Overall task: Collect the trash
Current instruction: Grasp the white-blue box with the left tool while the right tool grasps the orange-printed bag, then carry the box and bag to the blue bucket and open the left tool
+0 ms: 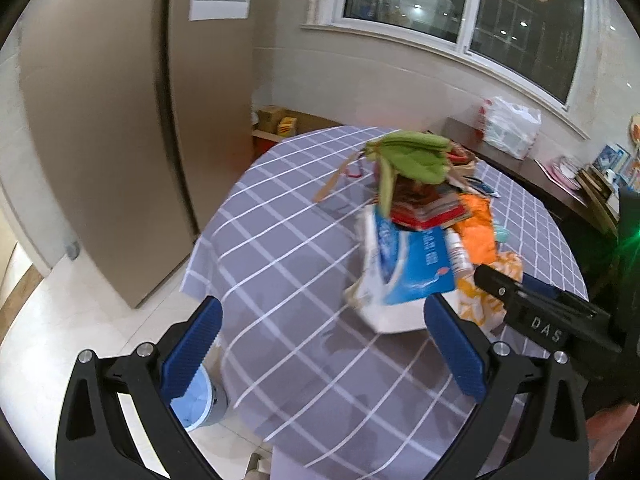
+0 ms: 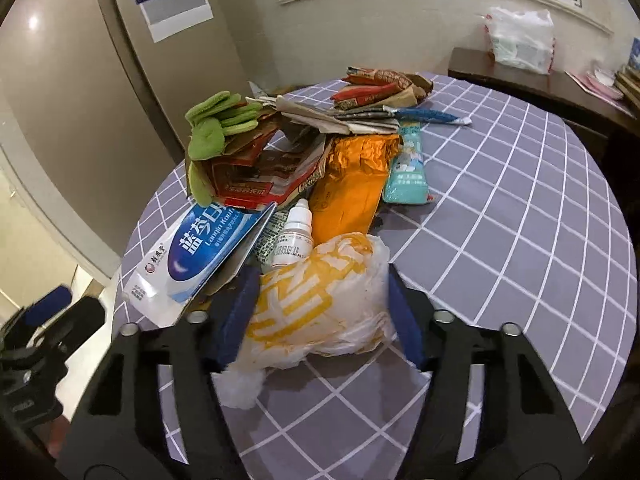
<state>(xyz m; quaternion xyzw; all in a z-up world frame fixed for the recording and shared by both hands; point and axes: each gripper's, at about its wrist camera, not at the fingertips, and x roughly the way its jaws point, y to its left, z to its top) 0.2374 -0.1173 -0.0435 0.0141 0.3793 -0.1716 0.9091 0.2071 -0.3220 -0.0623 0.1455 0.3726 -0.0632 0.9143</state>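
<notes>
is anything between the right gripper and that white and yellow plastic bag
Nothing visible. The right gripper already has its blue fingers on either side of the plastic bag on the table. The small dropper bottle lies just behind the bag.

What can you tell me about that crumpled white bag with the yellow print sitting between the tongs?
The crumpled white plastic bag with yellow print looks thin, soft and wrinkled, bunched into a loose lump. It lies on the grey checked tablecloth at the near edge of the trash pile, between the blue pads of the right tongs, which flank it on both sides. A small white dropper bottle leans against its far side.
</notes>
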